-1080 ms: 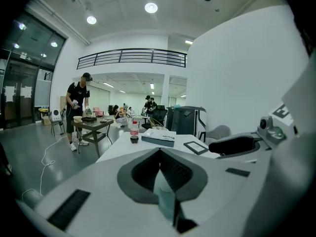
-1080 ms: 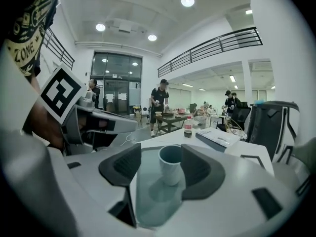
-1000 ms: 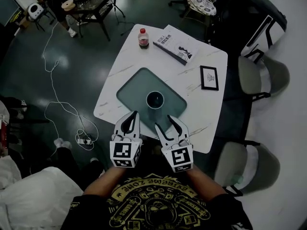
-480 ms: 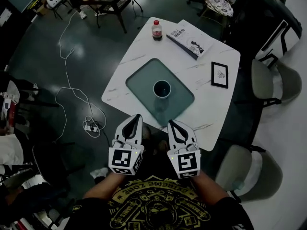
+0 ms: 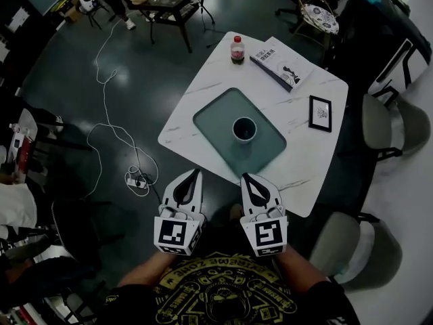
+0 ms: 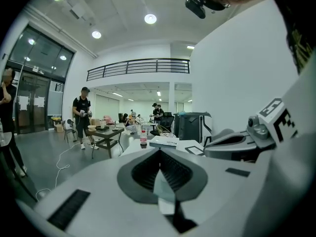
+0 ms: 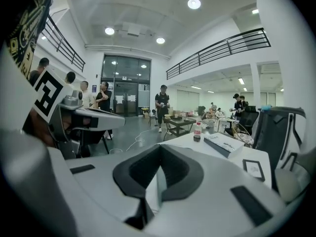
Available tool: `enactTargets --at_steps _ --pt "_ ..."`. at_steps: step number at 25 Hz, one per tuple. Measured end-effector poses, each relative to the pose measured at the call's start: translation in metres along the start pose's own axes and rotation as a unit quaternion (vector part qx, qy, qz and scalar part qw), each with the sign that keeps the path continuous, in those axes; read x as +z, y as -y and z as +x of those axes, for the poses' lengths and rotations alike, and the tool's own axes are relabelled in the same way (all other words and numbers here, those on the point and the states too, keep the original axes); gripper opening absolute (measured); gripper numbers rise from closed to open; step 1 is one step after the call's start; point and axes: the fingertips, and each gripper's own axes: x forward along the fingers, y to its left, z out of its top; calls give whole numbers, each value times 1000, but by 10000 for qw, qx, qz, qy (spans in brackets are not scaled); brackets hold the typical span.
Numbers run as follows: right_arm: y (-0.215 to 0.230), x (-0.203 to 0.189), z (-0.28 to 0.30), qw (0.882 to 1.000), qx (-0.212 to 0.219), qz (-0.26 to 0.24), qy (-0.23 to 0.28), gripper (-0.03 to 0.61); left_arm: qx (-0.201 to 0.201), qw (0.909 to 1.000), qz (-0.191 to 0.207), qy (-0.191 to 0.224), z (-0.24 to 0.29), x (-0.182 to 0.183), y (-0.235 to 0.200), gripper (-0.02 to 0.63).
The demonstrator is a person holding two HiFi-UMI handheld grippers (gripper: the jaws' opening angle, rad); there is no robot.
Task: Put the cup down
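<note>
Task judged complete: the cup (image 5: 244, 128) stands upright at the middle of the tray (image 5: 215, 114) on the surface (image 5: 298, 107), released, while the left tongs (image 5: 193, 177) and right tongs (image 5: 248, 180), both closed and empty, hang well short of the tray's near edge.

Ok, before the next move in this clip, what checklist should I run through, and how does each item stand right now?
1. Cup set down: ok. The cup stands upright on the green tray, with nothing gripping it.
2. Right tool empty: ok. Jaws together, nothing between them.
3. Left tool empty: ok. Jaws together, nothing between them.
4. Tools clear of the cup: ok. Both are at the near edge of the table, short of the tray.
5. Cup contents: cannot tell. The inside only looks dark.
6. Neighbours clear: ok. The bottle, book and picture frame lie off the tray.
</note>
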Motion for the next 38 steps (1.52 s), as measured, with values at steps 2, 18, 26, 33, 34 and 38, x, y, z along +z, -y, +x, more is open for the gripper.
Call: enactTargets --at_steps 2,18,26,33,34,38 --pt "-12 0 1 10000 -1 16 -30 8 22 10000 2 38 -12 -1 -9 9" --pt "-128 -12 -28 9949 -772 466 -444 8 -740 9954 -580 -204 -102 -48 -71 9" --pt "-146 -24 -40 9938 -817 471 -596 6 -1033 9926 -529 -358 -114 -65 -60 9" --pt "-145 -32 -45 9962 -656 321 -481 5 -1066 9926 -445 -383 -110 -64 -45 9" --pt "-144 -31 -46 9962 -662 315 -469 5 -1088 9924 -438 -380 -110 -64 -42 9" --pt "-142 -30 -50 9959 -668 363 -498 5 -1125 9922 -398 -358 -110 -61 -37 9"
